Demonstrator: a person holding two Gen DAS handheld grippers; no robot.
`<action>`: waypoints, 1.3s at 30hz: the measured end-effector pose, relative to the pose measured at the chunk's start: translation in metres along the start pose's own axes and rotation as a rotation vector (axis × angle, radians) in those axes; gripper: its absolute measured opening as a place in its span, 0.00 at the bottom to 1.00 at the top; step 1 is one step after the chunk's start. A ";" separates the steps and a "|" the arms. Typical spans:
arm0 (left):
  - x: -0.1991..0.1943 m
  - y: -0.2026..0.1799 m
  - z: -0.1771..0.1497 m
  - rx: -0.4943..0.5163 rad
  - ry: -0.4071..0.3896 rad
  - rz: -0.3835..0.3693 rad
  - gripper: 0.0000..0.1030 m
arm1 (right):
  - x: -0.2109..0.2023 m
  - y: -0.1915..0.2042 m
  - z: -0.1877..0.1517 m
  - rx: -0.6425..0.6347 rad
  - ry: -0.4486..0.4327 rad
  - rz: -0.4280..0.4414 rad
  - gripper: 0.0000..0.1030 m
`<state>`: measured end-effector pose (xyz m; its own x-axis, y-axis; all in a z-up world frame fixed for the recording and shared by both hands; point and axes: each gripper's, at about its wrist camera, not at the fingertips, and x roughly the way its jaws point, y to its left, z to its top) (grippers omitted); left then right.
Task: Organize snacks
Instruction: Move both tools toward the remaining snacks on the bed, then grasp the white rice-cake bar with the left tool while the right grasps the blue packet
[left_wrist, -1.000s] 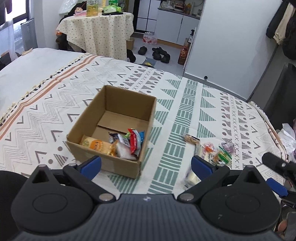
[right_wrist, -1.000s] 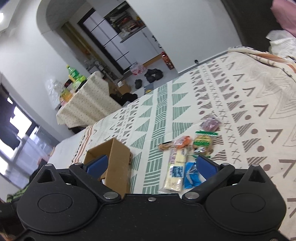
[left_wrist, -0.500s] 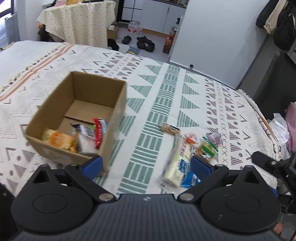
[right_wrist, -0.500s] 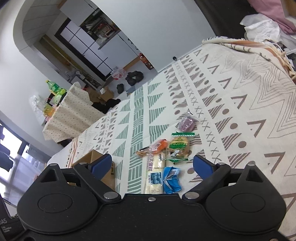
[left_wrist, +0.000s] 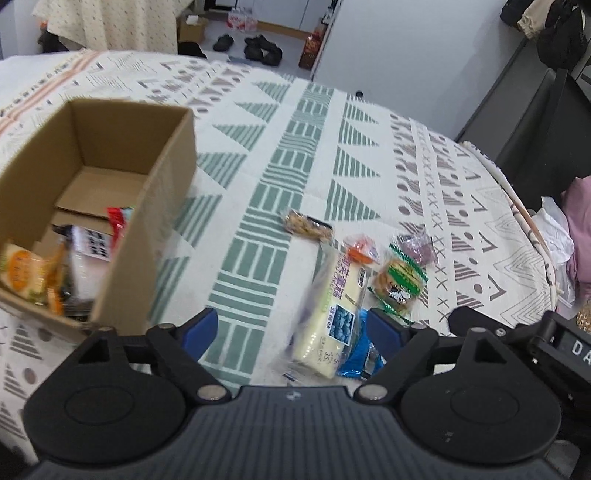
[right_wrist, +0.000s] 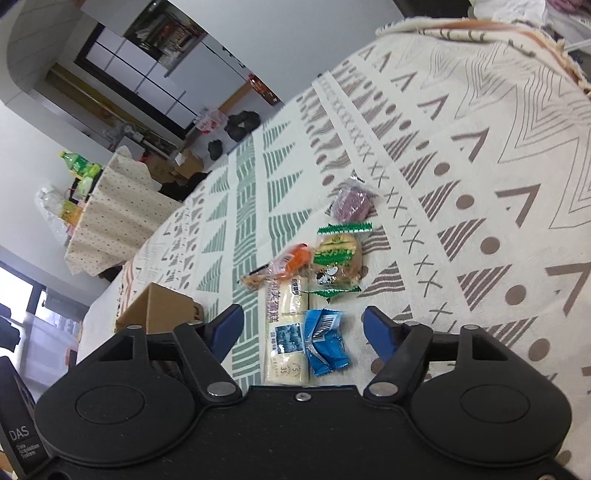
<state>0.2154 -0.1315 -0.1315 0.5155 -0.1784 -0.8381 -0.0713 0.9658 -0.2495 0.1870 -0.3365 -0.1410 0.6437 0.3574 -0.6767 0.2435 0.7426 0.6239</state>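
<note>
We see the loose snacks clustered on the patterned bedspread of a bed. The long pale cake packet lies lengthwise just ahead of our left hand-held gripper, nearer its right finger, with the blue wrapper touching that packet's side. Beyond them sit the green-edged biscuit pack, the orange-topped packet, the purple sweet and the brown nut bar, all close together. Our left jaws are closing, their pads still clear of the packet. Our right hand-held gripper hovers over the same cluster, with the cake packet and blue wrapper between its fingers; its jaws are closing too, not yet pressing. The cardboard box stands open to the left of both grippers, with several packets piled at its near end and bare floor at the far end. Open bedspread lies between box and cluster, and further right toward the bed's fringed edge.
</note>
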 end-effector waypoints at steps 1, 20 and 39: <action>0.005 0.000 0.000 -0.002 0.011 -0.006 0.78 | 0.004 -0.001 0.000 0.005 0.007 -0.004 0.66; 0.070 -0.003 0.003 -0.011 0.126 -0.069 0.45 | 0.068 -0.011 0.005 0.075 0.125 -0.020 0.57; 0.036 0.012 0.001 -0.008 0.095 -0.050 0.25 | 0.069 0.007 -0.006 -0.015 0.142 -0.020 0.18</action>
<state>0.2345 -0.1257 -0.1643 0.4352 -0.2436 -0.8668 -0.0544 0.9538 -0.2953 0.2291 -0.3033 -0.1856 0.5297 0.4177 -0.7382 0.2438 0.7586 0.6042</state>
